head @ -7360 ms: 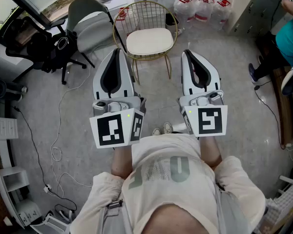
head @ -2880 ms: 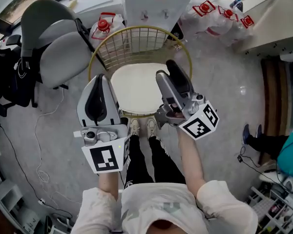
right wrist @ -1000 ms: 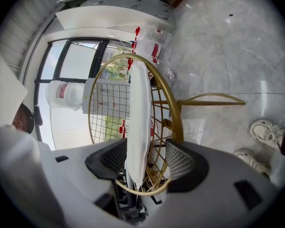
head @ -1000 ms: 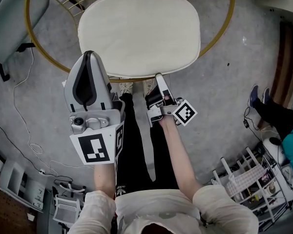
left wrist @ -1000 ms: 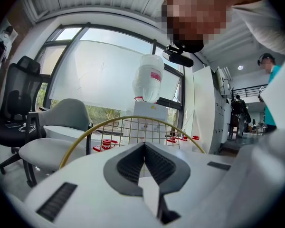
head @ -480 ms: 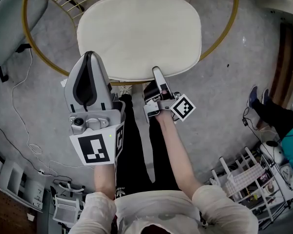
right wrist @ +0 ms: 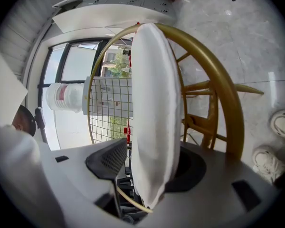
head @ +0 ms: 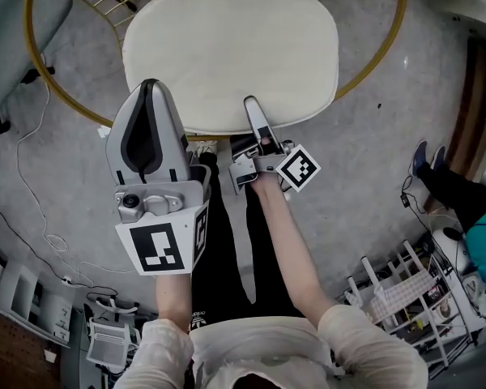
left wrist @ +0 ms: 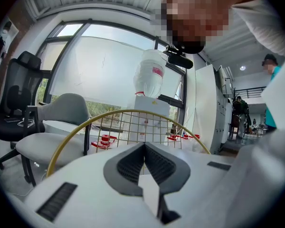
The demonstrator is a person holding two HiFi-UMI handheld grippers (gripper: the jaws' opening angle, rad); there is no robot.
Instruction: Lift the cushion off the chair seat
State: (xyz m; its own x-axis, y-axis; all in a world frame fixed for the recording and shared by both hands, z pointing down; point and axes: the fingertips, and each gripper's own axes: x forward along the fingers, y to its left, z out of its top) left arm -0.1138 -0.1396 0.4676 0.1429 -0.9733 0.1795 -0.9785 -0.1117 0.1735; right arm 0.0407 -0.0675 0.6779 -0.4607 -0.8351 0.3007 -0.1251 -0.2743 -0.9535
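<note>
A cream cushion lies flat on the seat of a gold wire chair. My right gripper is rolled on its side at the cushion's front edge. In the right gripper view the cushion edge sits between the parted jaws of that gripper, and a thin gap shows beside the left pad. The gold seat ring runs just behind. My left gripper hovers above the seat's front left, shut and empty. In the left gripper view its jaws meet, with the chair's wire back beyond.
A grey chair stands at the left. A cable trails over the grey floor. My shoes are under the seat's front edge. Another person and a wire rack are at the right. A water dispenser stands behind the chair.
My right gripper has moved forward to the cushion's front edge, and the edge now sits between its jaws. The left gripper has hardly moved.
</note>
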